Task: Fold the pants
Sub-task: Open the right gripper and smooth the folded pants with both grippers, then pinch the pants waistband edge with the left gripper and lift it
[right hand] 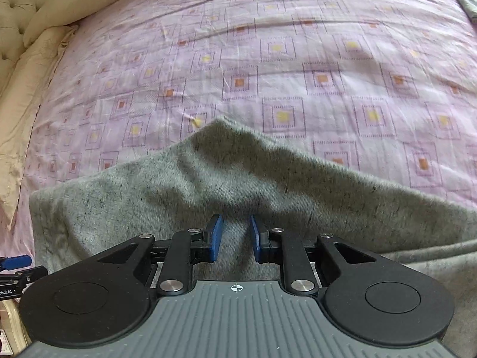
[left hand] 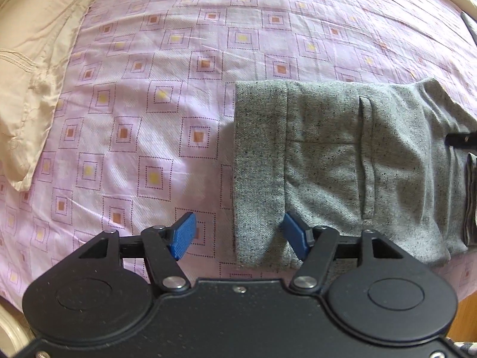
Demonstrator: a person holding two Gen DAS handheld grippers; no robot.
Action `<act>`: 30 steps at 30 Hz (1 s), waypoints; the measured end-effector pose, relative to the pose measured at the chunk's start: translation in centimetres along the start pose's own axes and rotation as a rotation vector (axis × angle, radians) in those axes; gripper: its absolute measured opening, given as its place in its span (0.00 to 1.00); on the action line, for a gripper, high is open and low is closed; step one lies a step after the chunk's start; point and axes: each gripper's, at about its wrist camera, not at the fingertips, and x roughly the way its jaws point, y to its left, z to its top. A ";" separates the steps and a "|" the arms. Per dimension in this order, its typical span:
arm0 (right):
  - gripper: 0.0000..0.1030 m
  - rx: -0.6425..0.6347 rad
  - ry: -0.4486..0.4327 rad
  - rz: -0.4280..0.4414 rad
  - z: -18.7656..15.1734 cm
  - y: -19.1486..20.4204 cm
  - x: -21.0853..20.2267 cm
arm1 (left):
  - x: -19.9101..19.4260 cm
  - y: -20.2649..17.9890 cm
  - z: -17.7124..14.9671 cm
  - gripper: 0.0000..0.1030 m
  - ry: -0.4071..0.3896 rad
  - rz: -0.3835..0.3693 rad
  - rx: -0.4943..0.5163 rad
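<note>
Your left hand-held gripper (left hand: 240, 232) is spread over the folded grey pants (left hand: 342, 167); whether your right hand-held gripper (right hand: 235, 238) pinches them is unclear. No readable labels.

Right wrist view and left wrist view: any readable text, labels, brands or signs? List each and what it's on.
"bot.AI", white letters cut off by the frame edge, on the black body of the left tool at the lower left of the right wrist view.
A white crosshair mark, a sign and not text, on the grey ribbed housing of the right tool.
Left wrist view: no text on the grey pants, the bedsheet or the pillow.
</note>
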 end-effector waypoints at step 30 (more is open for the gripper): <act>0.21 0.081 0.013 0.004 -11.7 4.1 -4.4 | 0.1 -1.8 1.0 0.32 -0.084 -0.146 -0.019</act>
